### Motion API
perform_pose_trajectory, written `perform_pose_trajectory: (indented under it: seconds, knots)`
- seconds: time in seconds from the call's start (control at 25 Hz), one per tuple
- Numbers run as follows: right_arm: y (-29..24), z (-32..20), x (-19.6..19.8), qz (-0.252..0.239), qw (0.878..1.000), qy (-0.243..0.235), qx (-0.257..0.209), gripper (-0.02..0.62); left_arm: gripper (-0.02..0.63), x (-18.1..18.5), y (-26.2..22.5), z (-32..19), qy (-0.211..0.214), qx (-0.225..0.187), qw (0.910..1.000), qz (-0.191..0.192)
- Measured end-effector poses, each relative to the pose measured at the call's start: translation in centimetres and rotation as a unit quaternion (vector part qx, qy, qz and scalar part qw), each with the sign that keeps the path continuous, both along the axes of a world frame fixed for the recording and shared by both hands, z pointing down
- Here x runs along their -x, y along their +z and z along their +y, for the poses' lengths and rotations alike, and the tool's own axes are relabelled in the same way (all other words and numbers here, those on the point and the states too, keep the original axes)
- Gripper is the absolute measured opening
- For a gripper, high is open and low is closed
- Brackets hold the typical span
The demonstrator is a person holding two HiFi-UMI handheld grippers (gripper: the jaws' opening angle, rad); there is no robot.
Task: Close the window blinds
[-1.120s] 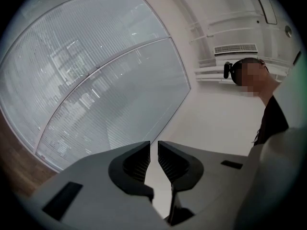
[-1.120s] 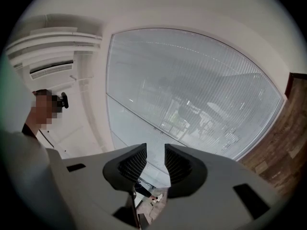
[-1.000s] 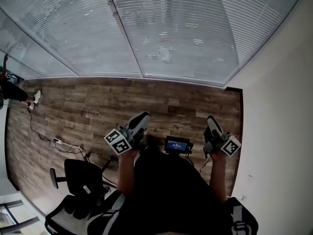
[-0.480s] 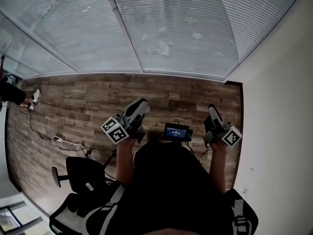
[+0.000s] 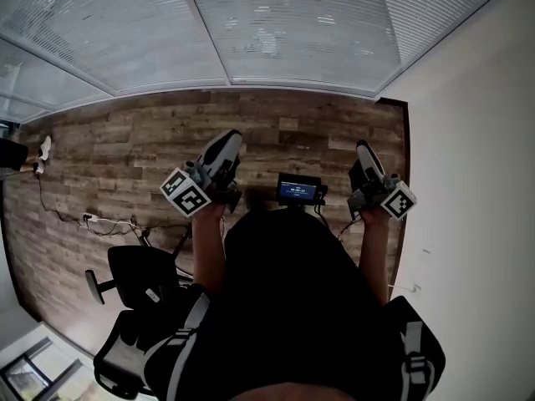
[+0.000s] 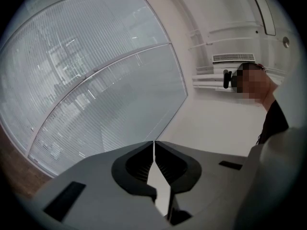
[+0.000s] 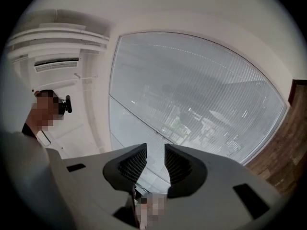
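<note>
The window blinds (image 5: 292, 23) are pale horizontal slats across tall panes at the top of the head view; buildings show faintly through them. They also fill the left gripper view (image 6: 96, 80) and the right gripper view (image 7: 201, 95), well beyond the jaws. My left gripper (image 5: 227, 144) (image 6: 154, 147) points toward the window; its jaws have just closed and stand shut with nothing between them. My right gripper (image 5: 362, 150) (image 7: 155, 150) is held level beside it, its pads a narrow gap apart and empty. Neither gripper touches the blinds.
Wooden floor (image 5: 276, 132) runs to the window base. A black office chair (image 5: 138, 282) stands at my lower left, with cables (image 5: 84, 220) on the floor beyond it. A white wall (image 5: 476, 140) closes the right side. A small screen device (image 5: 299, 190) sits between my arms.
Both grippers have risen in the head view, toward the window. The view has shifted, so less of the blinds and more of the floor shows.
</note>
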State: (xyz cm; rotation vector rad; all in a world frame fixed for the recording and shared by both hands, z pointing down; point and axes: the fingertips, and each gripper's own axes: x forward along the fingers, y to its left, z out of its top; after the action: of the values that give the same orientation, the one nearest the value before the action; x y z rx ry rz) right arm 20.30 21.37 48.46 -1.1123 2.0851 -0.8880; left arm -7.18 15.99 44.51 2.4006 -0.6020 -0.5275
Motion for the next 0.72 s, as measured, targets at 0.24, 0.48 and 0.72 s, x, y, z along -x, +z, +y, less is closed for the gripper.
perform_pose_trajectory:
  seconds: [0.24,0.48,0.72]
  knots:
    - [0.6,-0.1,0.1,0.006,1.0,0.002,0.008,0.121,0.017,-0.2,1.1,-0.3,0.003,0.014,0.9999,-0.002]
    - [1.0,-0.1,0.6,0.009,1.0,-0.009,0.01,0.121,0.015,-0.4,1.4,-0.2,0.008,0.017,0.9998,-0.008]
    - [1.3,-0.3,0.7,0.006,1.0,-0.016,0.008,0.123,0.015,-0.4,1.9,-0.2,0.005,0.022,0.9997,-0.011]
